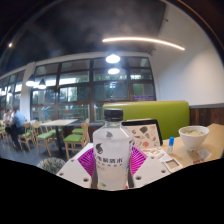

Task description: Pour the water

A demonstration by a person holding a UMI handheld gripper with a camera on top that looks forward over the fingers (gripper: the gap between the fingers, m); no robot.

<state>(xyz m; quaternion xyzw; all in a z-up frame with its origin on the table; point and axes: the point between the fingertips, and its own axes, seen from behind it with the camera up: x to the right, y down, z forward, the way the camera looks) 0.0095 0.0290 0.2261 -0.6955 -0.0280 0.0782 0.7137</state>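
A clear plastic water bottle (111, 150) with a white cap and a white label stands upright between my fingers. My gripper (111, 163) is shut on it, the magenta pads (88, 159) pressing its sides at label height. The bottle appears lifted, with the table top low behind it. A white bowl (193, 136) sits on the wooden table (205, 150) beyond the fingers to the right.
A green booth seat (150, 113) stands behind the table. A dark tablet-like item (142, 133) lies just behind the bottle. Green chairs and tables (45, 133) fill the room to the left by large windows, where a person (16, 122) sits.
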